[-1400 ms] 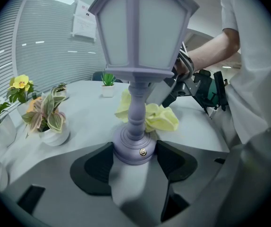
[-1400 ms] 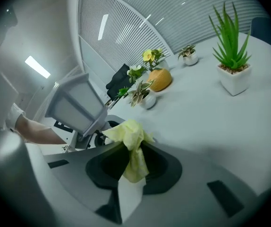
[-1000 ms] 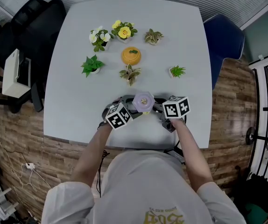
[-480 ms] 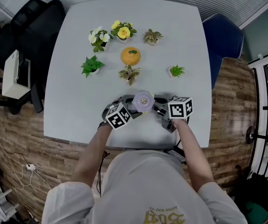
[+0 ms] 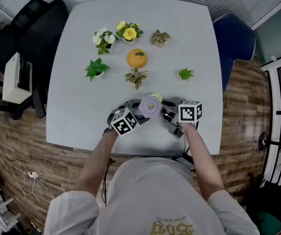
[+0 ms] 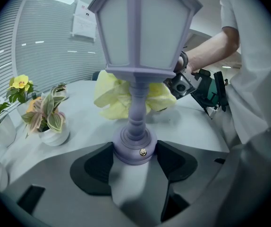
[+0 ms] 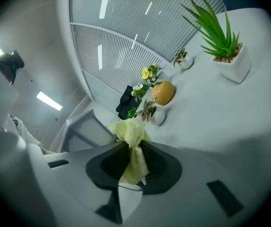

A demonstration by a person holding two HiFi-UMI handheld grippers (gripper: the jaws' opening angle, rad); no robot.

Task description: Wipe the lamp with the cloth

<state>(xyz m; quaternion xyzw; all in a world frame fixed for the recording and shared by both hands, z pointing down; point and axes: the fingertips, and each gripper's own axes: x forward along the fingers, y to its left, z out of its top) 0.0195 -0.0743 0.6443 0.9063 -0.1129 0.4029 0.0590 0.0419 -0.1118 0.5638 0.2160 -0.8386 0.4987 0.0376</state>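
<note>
A lavender lantern-shaped lamp (image 5: 150, 106) stands upright near the front edge of the white table (image 5: 81, 102). My left gripper (image 6: 135, 156) is shut on the lamp's round base (image 6: 135, 147), one jaw on each side. In the head view the left gripper (image 5: 136, 113) comes in from the lamp's left. A crumpled yellow cloth (image 7: 133, 143) is pinched in my right gripper (image 7: 134, 150). In the left gripper view the cloth (image 6: 114, 96) lies against the far side of the lamp post (image 6: 136, 105), under the shade. The right gripper (image 5: 166, 110) sits at the lamp's right.
Beyond the lamp stand several small potted plants: a variegated one (image 5: 136, 77), a spiky one (image 5: 185, 74) and a leafy green one (image 5: 96, 69). An orange round pot (image 5: 137, 58) and flower pots (image 5: 128, 32) stand farther back. A black chair (image 5: 28, 28) is left, a blue chair (image 5: 234, 38) right.
The right gripper has shifted a little to the right, and the yellow cloth now shows at the lamp's far side instead of its near side. The left gripper and lamp have stayed put.
</note>
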